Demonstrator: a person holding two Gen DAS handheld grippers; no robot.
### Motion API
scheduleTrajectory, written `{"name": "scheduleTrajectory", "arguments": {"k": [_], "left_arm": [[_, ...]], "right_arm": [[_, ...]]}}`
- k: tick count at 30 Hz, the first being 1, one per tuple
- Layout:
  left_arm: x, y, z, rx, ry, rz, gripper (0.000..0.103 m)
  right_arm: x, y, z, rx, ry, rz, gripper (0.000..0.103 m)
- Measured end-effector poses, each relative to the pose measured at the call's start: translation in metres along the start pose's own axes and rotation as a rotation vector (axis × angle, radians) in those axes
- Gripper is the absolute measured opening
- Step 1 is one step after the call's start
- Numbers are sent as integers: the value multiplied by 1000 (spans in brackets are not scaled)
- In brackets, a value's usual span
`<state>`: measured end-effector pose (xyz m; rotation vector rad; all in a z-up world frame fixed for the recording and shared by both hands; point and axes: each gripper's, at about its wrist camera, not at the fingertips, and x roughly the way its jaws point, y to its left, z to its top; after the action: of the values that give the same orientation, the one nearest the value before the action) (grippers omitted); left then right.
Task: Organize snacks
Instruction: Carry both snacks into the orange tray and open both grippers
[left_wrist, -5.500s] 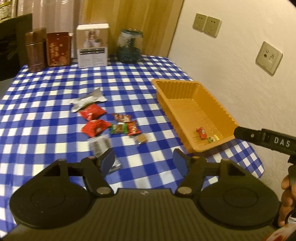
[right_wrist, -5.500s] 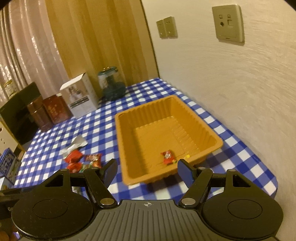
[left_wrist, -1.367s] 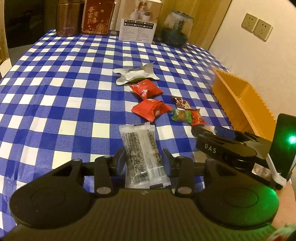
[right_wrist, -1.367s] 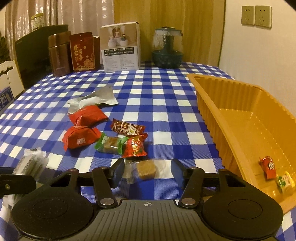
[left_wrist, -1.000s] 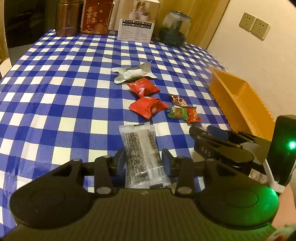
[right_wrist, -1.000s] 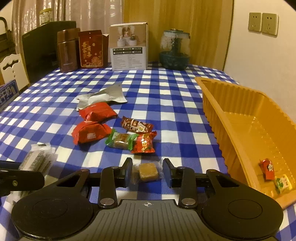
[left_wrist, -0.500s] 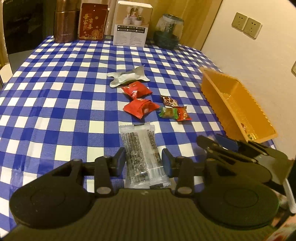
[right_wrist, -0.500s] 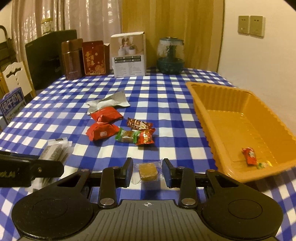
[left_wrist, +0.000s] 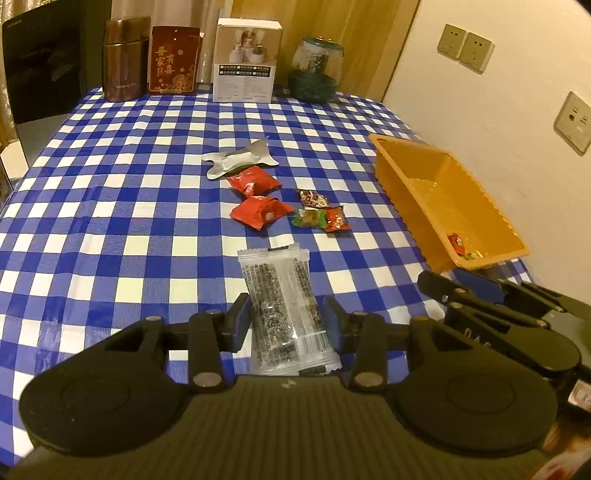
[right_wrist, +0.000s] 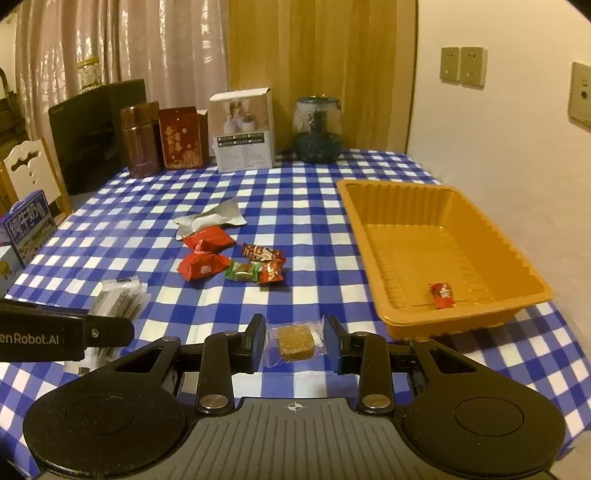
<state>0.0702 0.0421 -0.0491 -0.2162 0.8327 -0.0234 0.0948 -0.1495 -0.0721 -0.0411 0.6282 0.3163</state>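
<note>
Two snacks are held left of the orange tray (right_wrist: 454, 325): left gripper (left_wrist: 287, 320) narrowly clamped on the long clear packet (left_wrist: 284, 310), right gripper (right_wrist: 294, 340) on the small brown sweet (right_wrist: 294, 341). Slippery wrap could slide out before the tray is reached.

Your right hand-held gripper (right_wrist: 294, 341) pinches a clear-wrapped brown candy (right_wrist: 294, 342) above the checked desk (right_wrist: 317, 221). Ahead to the right sits the orange tray (right_wrist: 532, 280), holding a red candy (right_wrist: 442, 294).
</note>
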Motion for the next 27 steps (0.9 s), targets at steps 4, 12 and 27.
{"name": "scheduleTrajectory", "arguments": {"k": [4, 12, 27], "left_arm": [[-10, -6, -3, 10, -3, -5, 38], [-24, -18, -4, 25, -13, -25, 38], [-28, -44, 2, 57, -21, -78, 38]], "right_arm": [[-13, -3, 1, 12, -10, -1, 35], [-34, -5, 2, 22, -28, -6, 35], [-54, -34, 7, 71, -45, -55, 35]]}}
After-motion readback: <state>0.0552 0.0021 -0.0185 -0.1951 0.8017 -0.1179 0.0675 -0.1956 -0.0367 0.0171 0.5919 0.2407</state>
